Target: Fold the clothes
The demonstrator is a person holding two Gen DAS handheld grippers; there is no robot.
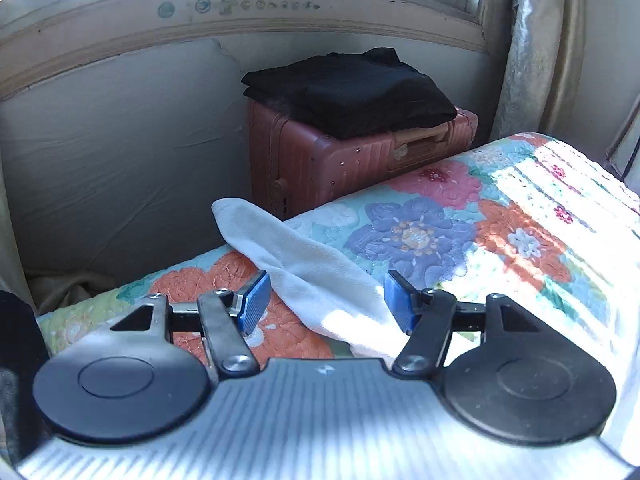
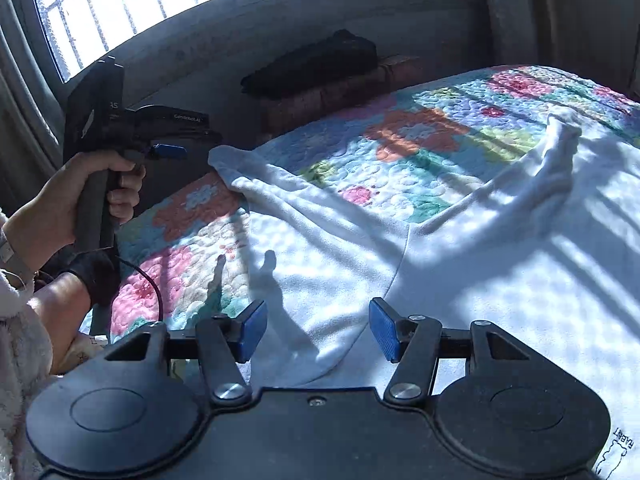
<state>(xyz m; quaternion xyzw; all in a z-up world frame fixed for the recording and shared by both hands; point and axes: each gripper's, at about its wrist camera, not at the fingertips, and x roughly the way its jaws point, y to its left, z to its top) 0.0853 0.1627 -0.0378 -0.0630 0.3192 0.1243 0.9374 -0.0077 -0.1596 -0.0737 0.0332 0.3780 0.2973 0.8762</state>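
Observation:
A white long-sleeved garment (image 2: pixel 460 272) lies spread on a floral quilt (image 2: pixel 400 136). One sleeve (image 2: pixel 240 172) reaches the bed's left edge and the other sleeve (image 2: pixel 560 148) bunches up at the far right. In the left wrist view that left sleeve (image 1: pixel 288 248) runs diagonally under my left gripper (image 1: pixel 327 300), whose blue pads stand apart above it without pressing on it. My right gripper (image 2: pixel 319 330) is open too and hovers over the garment's near edge. A hand (image 2: pixel 72 208) holds the left gripper's handle at the bed's left side.
Beside the bed's far corner stands a reddish suitcase (image 1: pixel 320 160) with folded black clothes (image 1: pixel 352 92) on top. A wall and a barred window (image 2: pixel 120 0) run behind it, and a curtain (image 1: pixel 536 60) hangs at the right. Sun stripes cross the quilt.

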